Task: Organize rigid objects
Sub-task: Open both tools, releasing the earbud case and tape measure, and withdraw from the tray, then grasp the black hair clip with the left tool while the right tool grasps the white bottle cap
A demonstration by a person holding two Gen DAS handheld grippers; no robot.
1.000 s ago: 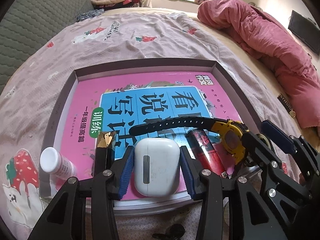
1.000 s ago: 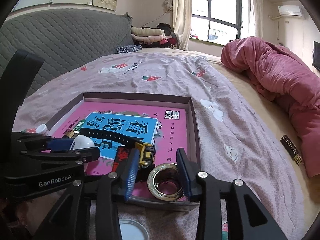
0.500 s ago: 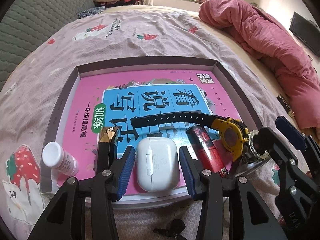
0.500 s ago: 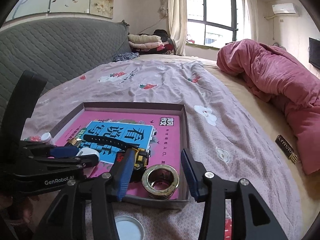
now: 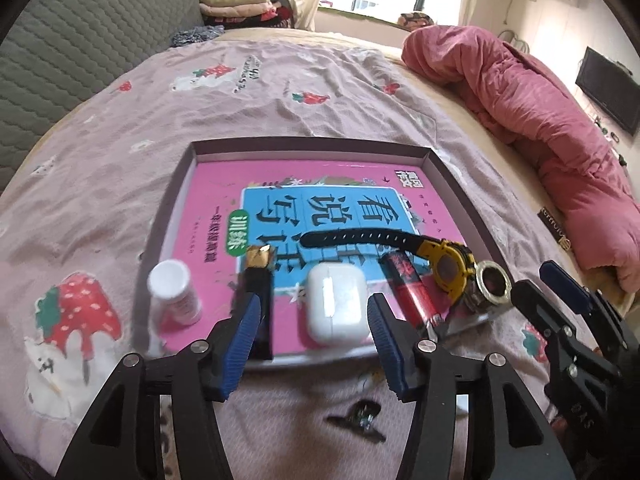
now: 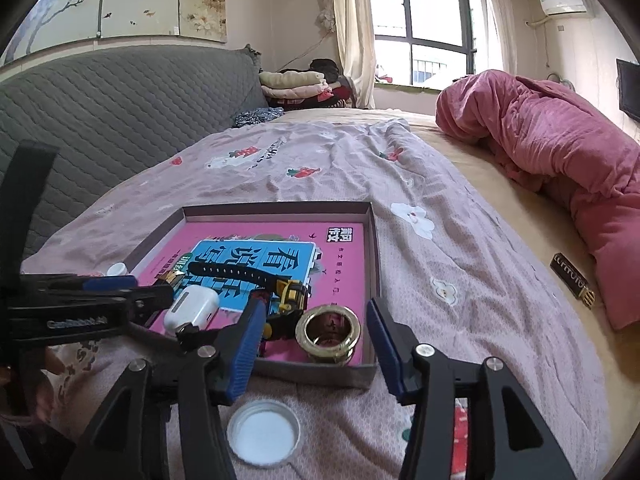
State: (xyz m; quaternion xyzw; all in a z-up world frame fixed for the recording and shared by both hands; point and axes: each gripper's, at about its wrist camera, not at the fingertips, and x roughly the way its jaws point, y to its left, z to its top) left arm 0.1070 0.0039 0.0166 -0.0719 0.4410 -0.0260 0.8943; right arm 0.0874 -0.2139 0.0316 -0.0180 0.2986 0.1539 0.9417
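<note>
Two grippers have just let go: the left gripper is opening around the white earbud case, which a second ago sat tighter between its pads, and the right gripper is opening and clear of the gold ring, pads touching nothing. Both items now rest in the tray on the bed, on the pink book, so these two placements look done. At 1 o'clock of the case lie a red tube and a yellow watch. A white bottle at 9 o'clock and a lid wait outside, the tray wall between.
</note>
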